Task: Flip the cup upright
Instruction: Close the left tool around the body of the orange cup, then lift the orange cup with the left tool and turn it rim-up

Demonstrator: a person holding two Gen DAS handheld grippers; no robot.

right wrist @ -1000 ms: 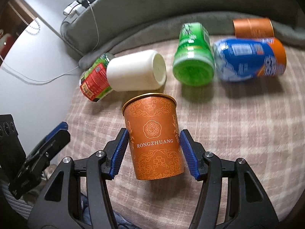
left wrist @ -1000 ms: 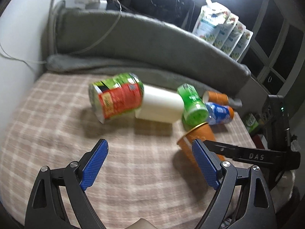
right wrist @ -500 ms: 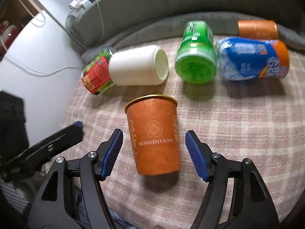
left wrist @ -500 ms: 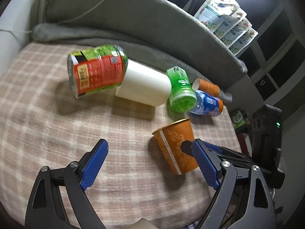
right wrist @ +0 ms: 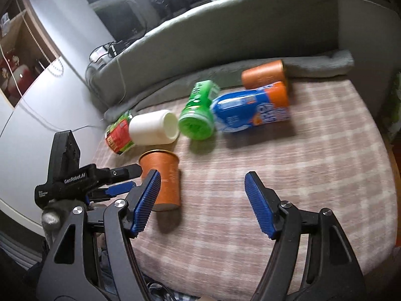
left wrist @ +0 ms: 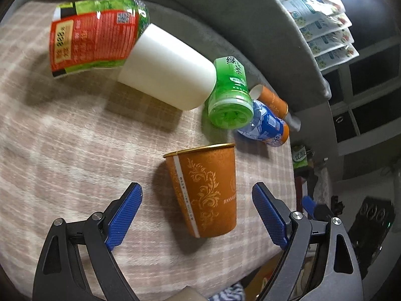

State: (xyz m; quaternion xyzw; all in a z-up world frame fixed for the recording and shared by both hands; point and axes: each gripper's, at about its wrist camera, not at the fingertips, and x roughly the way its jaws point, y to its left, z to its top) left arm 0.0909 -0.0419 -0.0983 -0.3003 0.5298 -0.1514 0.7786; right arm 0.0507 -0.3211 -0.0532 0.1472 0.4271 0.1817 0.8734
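Note:
An orange paper cup (left wrist: 205,190) with a gold rim and gold pattern stands upright on the checked cloth; it also shows in the right wrist view (right wrist: 163,178). My left gripper (left wrist: 196,215) is open, its blue pads on either side of the cup without touching it. My right gripper (right wrist: 201,203) is open and empty, to the right of the cup and drawn back from it. The left gripper's body (right wrist: 75,178) shows beside the cup in the right wrist view.
Lying on the cloth behind the cup: a red-and-green can (left wrist: 95,35), a white cup (left wrist: 168,67), a green bottle (left wrist: 230,100), a blue bottle (left wrist: 265,125) and a second orange cup (left wrist: 272,99). A grey cushion (right wrist: 225,25) borders the back. The table edge (left wrist: 292,175) is at right.
My right gripper let go of the orange cup, opened wide and pulled back to the right. My left gripper moved in so its open pads flank the standing cup.

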